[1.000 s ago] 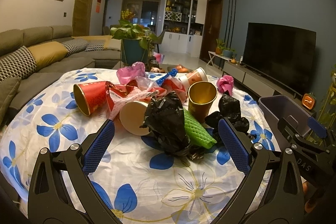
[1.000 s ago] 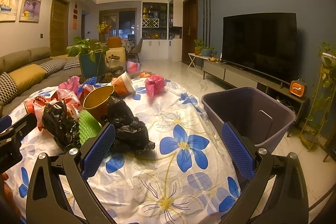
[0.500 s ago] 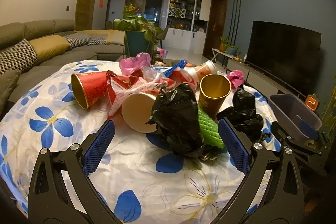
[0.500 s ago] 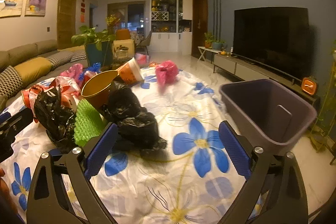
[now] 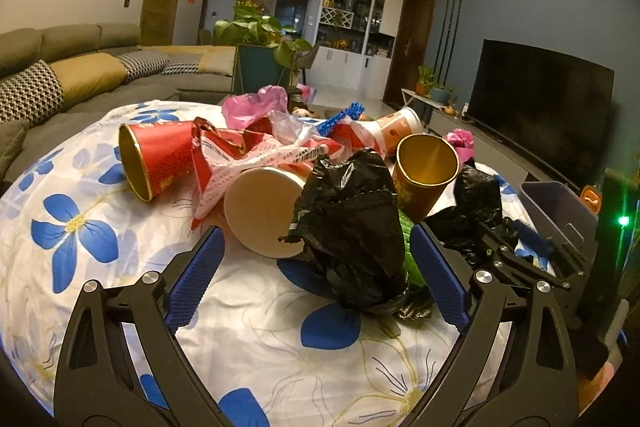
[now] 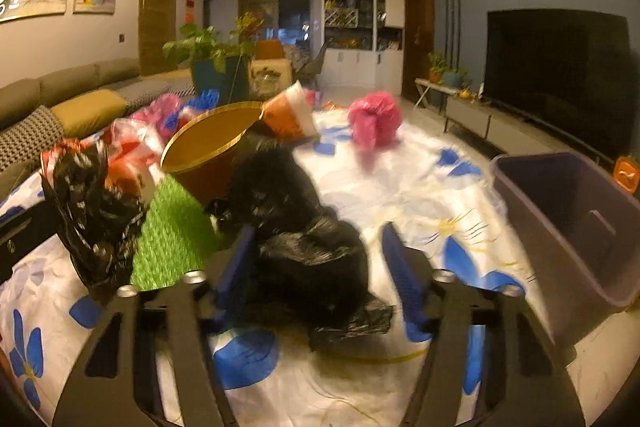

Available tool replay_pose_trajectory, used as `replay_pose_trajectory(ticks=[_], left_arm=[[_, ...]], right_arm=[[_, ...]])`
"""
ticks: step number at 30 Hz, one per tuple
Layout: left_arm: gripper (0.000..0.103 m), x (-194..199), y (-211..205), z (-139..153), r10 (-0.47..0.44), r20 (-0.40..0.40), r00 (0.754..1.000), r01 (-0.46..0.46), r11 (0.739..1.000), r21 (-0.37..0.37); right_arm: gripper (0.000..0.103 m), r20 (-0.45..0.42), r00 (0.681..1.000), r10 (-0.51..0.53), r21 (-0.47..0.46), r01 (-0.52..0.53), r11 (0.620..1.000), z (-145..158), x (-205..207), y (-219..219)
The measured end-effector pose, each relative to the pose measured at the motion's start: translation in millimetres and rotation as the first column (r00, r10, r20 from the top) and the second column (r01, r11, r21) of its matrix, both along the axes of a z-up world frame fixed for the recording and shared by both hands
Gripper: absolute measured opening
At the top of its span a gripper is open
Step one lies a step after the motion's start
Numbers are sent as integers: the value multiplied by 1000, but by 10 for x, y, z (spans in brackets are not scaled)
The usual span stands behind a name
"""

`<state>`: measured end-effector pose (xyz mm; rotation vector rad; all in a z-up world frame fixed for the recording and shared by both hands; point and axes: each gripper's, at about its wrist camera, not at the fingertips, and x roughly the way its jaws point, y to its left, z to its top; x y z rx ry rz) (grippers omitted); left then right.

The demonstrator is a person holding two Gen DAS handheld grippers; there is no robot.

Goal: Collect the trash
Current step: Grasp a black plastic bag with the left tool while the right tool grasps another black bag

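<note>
Trash lies piled on a flowered tablecloth (image 5: pixel 280 347). In the left wrist view my left gripper (image 5: pixel 316 275) is open around the near end of a crumpled black bag (image 5: pixel 352 223), with a white paper cup (image 5: pixel 260 211), a red cup (image 5: pixel 156 159), a gold-lined cup (image 5: pixel 426 167) and green foam net (image 5: pixel 412 259) close by. In the right wrist view my right gripper (image 6: pixel 320 271) is open, its jaws either side of a second black bag (image 6: pixel 308 251). The grey bin (image 6: pixel 576 223) stands at the table's right edge.
A pink bag (image 6: pixel 374 119) and an orange-white cup (image 6: pixel 290 115) lie farther back on the cloth. A sofa (image 5: pixel 60 79) is to the left, a potted plant (image 5: pixel 260 43) behind the table, a TV (image 6: pixel 560 75) on the right wall. My right gripper also shows in the left view (image 5: pixel 532 251).
Both grippers have moved forward toward the trash. The right gripper's jaws have narrowed and now straddle the second black bag; the left gripper now straddles the first black bag.
</note>
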<state>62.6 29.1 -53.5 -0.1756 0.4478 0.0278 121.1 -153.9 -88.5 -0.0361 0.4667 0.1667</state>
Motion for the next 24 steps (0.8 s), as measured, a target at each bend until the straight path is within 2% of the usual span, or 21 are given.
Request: replay_pose_trajectory(ticks=[2,7,13,14,15,18,21,24], left_arm=[[85,56,-11,-31,-6,-11,1000,6,1000,-1],[61,182,-40,-108,-50,-52,997,48,998,-34],[32,226,-127,-171,-106,-62,992,103,993,-51],[22,224,-135,-175,-113,-62,992,110,993,-49],[18,218,-149,-173,-122,-63,991,120,992,-47],[10,164,-163,-145,-121,-56,991,119,992,-37],[7,53,-136,-31,-132,-34,991,130,990,-56],[7,-147,-77,167,-138,27,990,139,989,-51]], right_arm=[[40,-5,1000,14,8,-14,1000,-31,-4,-1],[29,15,1000,19,2,-19,1000,-22,-67,-36],[26,32,999,-10,16,9,1000,37,-177,-185],[26,36,999,-14,18,13,1000,49,-202,-211],[26,39,999,-17,21,16,1000,65,-223,-234],[26,53,998,-23,29,22,999,108,-291,-293],[26,69,997,-29,38,27,999,139,-348,-340],[26,89,995,-37,45,33,998,193,-417,-415]])
